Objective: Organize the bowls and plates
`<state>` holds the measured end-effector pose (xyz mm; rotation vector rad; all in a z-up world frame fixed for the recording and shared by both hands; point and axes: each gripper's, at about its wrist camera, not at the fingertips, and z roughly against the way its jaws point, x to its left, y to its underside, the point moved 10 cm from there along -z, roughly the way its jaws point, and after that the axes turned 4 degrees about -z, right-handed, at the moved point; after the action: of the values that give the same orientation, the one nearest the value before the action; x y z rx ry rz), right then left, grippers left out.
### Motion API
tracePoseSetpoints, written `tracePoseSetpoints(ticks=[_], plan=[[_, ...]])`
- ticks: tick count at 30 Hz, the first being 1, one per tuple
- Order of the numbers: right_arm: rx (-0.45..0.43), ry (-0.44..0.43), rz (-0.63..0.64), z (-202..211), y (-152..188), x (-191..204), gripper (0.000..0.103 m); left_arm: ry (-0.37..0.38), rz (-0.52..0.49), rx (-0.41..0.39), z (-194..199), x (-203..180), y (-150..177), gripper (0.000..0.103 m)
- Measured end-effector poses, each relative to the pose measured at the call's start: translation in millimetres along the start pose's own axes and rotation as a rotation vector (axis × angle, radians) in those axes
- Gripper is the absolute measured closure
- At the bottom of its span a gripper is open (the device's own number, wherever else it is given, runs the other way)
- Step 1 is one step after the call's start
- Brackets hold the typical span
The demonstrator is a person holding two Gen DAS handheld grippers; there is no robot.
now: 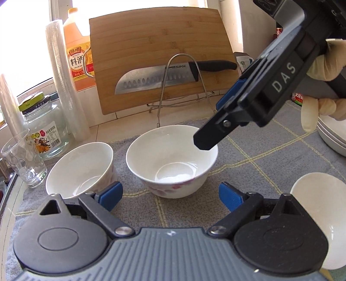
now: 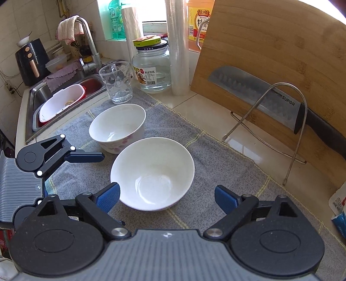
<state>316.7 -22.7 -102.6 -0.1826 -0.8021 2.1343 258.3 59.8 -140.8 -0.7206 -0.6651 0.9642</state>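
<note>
Kitchen surface (image 2: 207, 108), tiled, with a grey checked cloth (image 2: 216, 155) laid over it. Left to right in the right wrist view: sink (image 2: 39, 95) with a white basin inside, faucet (image 2: 88, 41) with a rag draped on it, clear glass (image 2: 116, 82) at the cloth's far edge, glass jar (image 2: 153, 69), roll of cling film (image 2: 178, 47), orange bottle (image 2: 195, 19), bamboo cutting board (image 2: 270, 49) leaning upright with a knife (image 2: 255, 90) held against it by a wire rack (image 2: 287, 121).

Task items: far bowl (image 2: 117, 127) (floral print outside) and near bowl (image 2: 152, 173) sit upright on the cloth, just beside each other, both empty. Left wrist view adds a third bowl (image 1: 320, 205) at far right, cropped, and a stack of plates (image 1: 333, 134) near the gloved hand (image 1: 324, 64).

Left tool (image 1: 170, 194): fingers spread, holding nothing, low in front of the near bowl. Right tool (image 2: 167, 197): also spread, empty, angled down over the near bowl, which sits between its blue pads (image 2: 108, 197).
</note>
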Motion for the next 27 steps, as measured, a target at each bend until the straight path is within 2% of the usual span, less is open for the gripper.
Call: tracePoseSetpoints(ticks=[12, 19, 27], plan=[[0.049, -0.033, -0.007, -41.9, -14.1, -6.1, 0.018, 0.022, 0.006, 0.024, -17.8, 0.6, -3.6, 0.01], [0.057, -0.053, -0.035, -51.8, -13.7, -5.8, 0.03, 0.034, 0.0, 0.033, -22.8, 0.9, -4.2, 0.016], [0.056, -0.061, -0.047, -55.1, -14.5, -3.0, 0.034, 0.044, 0.002, 0.025, -24.7, 2.5, -6.7, 0.016]])
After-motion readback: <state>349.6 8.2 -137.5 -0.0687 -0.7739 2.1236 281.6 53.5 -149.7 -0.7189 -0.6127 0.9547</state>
